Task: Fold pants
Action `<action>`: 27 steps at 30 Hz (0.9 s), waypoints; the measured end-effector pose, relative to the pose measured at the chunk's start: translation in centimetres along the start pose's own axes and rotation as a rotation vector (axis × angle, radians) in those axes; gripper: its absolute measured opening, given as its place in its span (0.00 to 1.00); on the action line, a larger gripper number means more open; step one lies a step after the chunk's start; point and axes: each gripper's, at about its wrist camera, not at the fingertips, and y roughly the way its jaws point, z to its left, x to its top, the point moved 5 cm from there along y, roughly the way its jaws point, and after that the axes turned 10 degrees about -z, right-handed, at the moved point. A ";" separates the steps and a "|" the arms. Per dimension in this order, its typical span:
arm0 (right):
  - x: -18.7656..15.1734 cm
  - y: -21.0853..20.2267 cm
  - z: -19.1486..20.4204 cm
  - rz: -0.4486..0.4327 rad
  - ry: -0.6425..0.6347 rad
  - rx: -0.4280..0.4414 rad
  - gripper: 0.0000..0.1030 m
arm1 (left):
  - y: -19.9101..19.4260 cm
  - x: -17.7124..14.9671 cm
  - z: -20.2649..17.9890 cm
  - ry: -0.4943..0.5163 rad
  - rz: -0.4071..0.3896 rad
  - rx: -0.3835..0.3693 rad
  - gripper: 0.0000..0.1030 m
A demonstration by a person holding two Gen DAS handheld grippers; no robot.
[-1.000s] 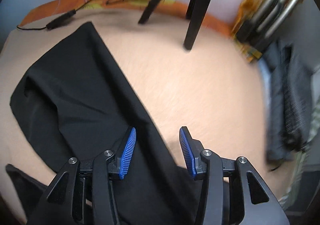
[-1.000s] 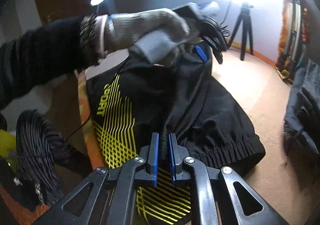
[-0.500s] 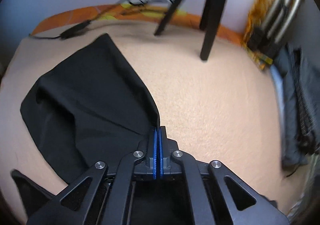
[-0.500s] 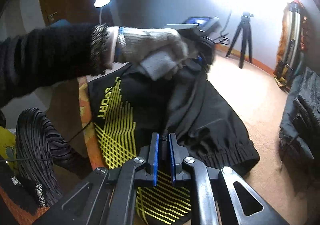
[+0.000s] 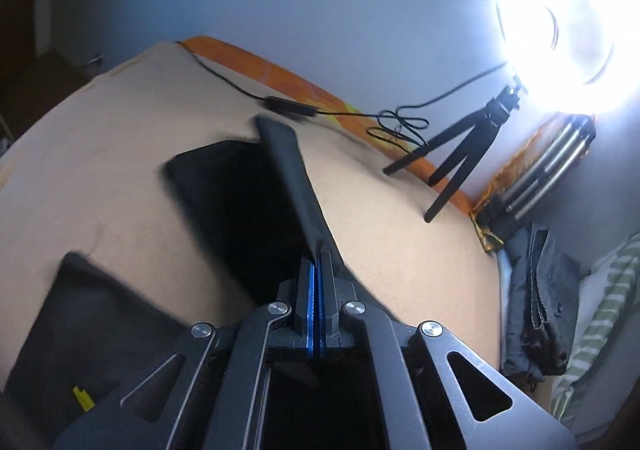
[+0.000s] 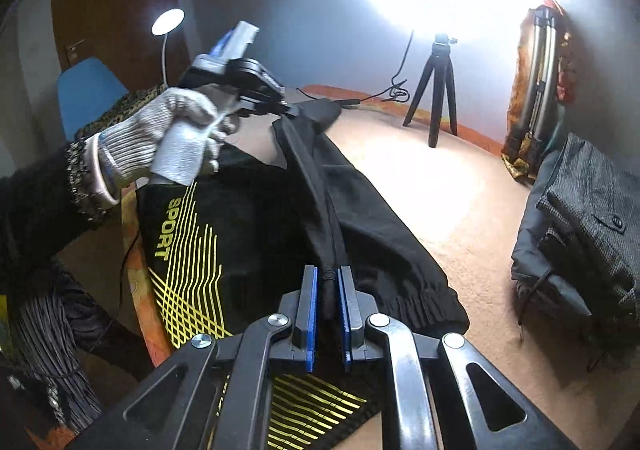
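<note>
While clamped on black pants [image 5: 256, 190], left gripper [image 5: 318, 270]; yellow SPORT print [image 6: 168, 226] only from right gripper [image 6: 328, 290], likewise pinching fabric.

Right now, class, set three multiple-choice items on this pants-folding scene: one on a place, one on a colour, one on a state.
1. Where does the small tripod stand?
A. on the tan surface, near the far wall
B. on the blue chair
C. on the pants

2. What colour is the SPORT print on the pants?
A. white
B. red
C. yellow

3. How is the right gripper?
A. wide open, holding nothing
B. shut on a fold of the pants
C. lying flat, unused

Key: 1 A, its legs rest on the tan surface; 2 C, yellow letters and stripes; 3 B, black cloth sits between the blue pads.
</note>
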 end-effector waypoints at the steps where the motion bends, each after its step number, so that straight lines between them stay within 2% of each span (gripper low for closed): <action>1: -0.1 0.0 0.1 0.003 -0.011 -0.005 0.07 | -0.7 -0.3 0.5 0.001 -0.010 0.007 0.00; 8: -0.8 -0.1 0.6 0.021 -0.054 -0.026 0.07 | -4.5 -1.5 1.9 -0.011 -0.073 0.018 0.00; 13: -1.2 -1.4 1.3 0.001 -0.089 -0.039 0.07 | -7.6 -3.0 1.6 0.008 -0.110 0.025 0.00; 18: -3.1 -3.0 3.4 0.026 -0.125 -0.006 0.06 | -10.1 -5.6 2.2 0.001 -0.099 0.015 0.00; 21: -4.8 -3.4 4.7 0.066 -0.161 0.013 0.06 | -11.5 -7.4 2.7 0.029 -0.093 0.028 0.00; 27: -6.7 -3.0 4.8 0.130 -0.162 0.020 0.05 | -12.9 -10.6 4.0 0.043 -0.067 0.038 0.00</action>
